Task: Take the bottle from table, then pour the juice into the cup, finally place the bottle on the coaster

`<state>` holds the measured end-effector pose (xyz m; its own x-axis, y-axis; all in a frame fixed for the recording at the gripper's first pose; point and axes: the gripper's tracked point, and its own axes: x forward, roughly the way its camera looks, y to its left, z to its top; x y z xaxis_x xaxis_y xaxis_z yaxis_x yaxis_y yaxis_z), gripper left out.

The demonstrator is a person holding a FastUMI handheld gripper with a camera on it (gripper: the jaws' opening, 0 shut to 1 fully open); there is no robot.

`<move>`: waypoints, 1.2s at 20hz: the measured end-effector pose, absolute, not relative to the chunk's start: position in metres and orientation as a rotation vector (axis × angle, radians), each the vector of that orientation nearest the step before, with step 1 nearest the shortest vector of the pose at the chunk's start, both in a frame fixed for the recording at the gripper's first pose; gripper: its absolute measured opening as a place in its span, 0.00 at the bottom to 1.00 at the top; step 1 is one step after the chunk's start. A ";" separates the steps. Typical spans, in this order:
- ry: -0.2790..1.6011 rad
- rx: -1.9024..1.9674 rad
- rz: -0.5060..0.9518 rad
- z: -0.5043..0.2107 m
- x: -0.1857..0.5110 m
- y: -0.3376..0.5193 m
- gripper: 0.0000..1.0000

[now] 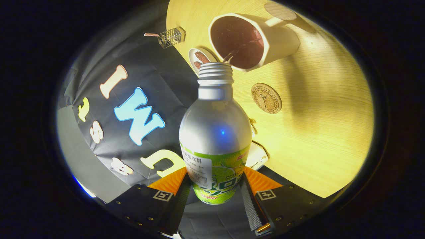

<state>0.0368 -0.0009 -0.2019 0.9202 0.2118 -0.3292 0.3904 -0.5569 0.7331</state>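
gripper (215,192) clamped on aluminium juice bottle (215,132), both fingers pressing its label, lower centre | bottle tilted, open mouth at rim of white cup (282,39), upper centre, thin stream entering | cork coaster (266,98) right of bottle neck on wooden table (325,126)

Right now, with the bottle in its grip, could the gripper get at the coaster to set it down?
Probably yes. The gripper is shut on the bottle, tilted toward the cup. The coaster lies bare on the table, just beside the bottle's neck, nothing on it or in the way.
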 end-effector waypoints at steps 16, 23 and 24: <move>0.438 2.253 -0.272 -0.194 0.027 -0.006 0.77; 0.448 2.249 -0.267 -0.193 0.026 -0.005 0.77; 0.448 2.248 -0.270 -0.194 0.025 -0.005 0.77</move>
<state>0.0255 -0.0048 -0.1941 0.9141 0.2297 -0.3341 0.4028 -0.6092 0.6831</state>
